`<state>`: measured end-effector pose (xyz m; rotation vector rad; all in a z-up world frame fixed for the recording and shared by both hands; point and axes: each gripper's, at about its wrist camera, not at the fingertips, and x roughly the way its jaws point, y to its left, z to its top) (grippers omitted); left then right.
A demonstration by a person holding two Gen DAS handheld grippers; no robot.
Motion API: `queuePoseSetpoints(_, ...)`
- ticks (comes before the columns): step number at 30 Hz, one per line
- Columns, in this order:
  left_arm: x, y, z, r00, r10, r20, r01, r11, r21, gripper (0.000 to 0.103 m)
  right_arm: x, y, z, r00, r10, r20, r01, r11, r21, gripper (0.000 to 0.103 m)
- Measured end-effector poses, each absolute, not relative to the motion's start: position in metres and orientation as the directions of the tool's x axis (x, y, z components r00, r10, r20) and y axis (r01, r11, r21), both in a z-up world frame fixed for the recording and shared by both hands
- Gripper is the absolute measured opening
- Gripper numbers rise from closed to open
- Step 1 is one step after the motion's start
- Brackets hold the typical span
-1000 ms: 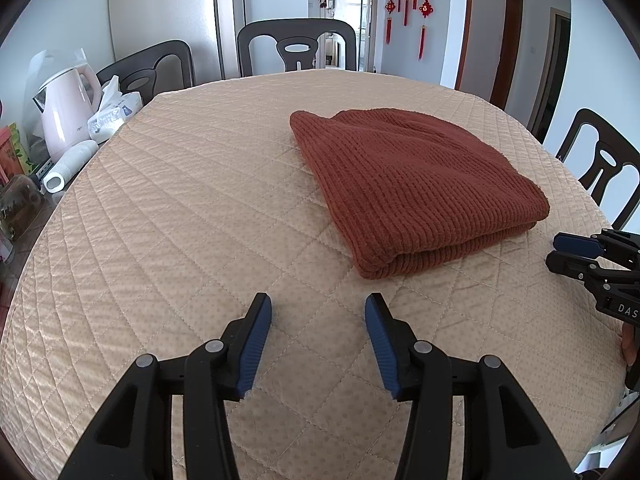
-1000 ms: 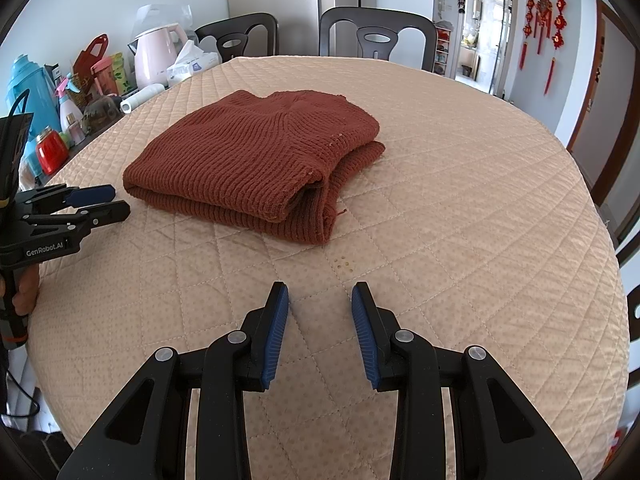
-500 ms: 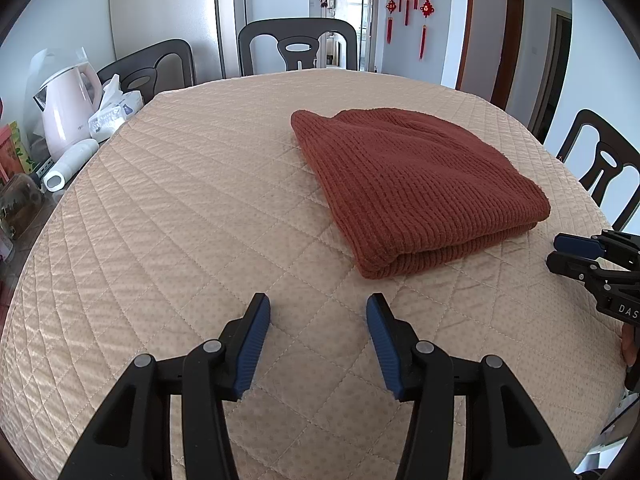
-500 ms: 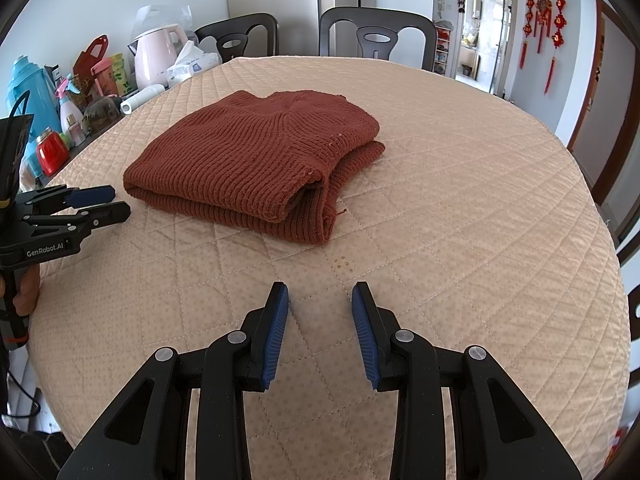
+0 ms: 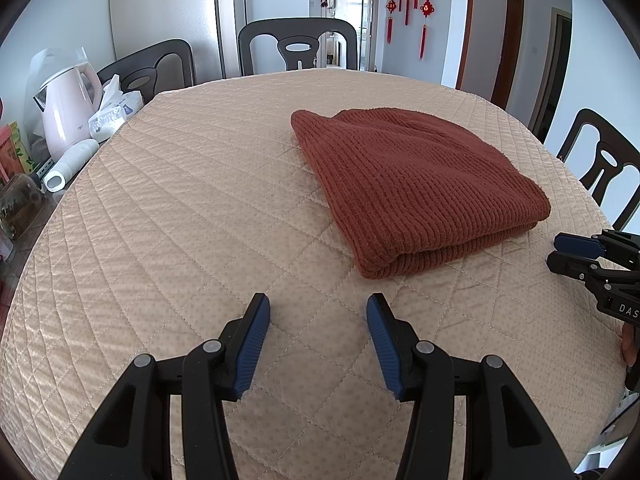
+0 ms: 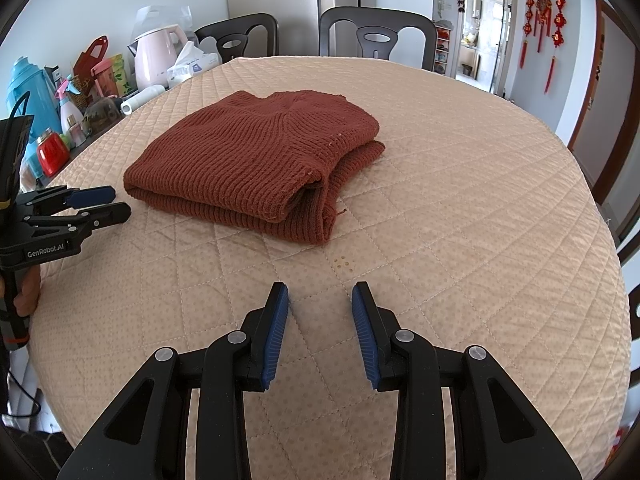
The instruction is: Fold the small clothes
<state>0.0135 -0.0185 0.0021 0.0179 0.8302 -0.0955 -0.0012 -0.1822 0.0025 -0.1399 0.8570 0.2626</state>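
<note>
A rust-red knitted sweater (image 5: 408, 184) lies folded in a flat bundle on the round table's beige quilted cloth (image 5: 180, 220); it also shows in the right wrist view (image 6: 256, 164). My left gripper (image 5: 318, 308) is open and empty, hovering over bare cloth a short way in front of the sweater's near corner. My right gripper (image 6: 320, 296) is open and empty, over the cloth in front of the sweater's folded edge. Each gripper shows at the side of the other's view, the right one (image 5: 576, 252) and the left one (image 6: 100, 204).
A pink kettle (image 5: 68, 112), a tissue pack (image 5: 116, 112) and a white roll (image 5: 70, 164) stand beyond the table's left edge, with bottles and a blue flask (image 6: 28, 104). Dark chairs (image 5: 298, 46) ring the table, one at the right (image 5: 604, 160).
Almost nothing: both grippers stay open in place, with only a slight drift of the left view.
</note>
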Motion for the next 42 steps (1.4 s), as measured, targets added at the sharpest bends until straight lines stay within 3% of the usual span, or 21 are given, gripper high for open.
queuePoseSetpoints(42, 0.013, -0.0165, 0.0014, 0.662, -0.069, -0.746, 0.087, 0.996, -0.015, 0.058, -0.001, -0.1832, 0.0016, 0.625, 0.173, -0.761, -0.283, 0.959, -0.014, 0.034)
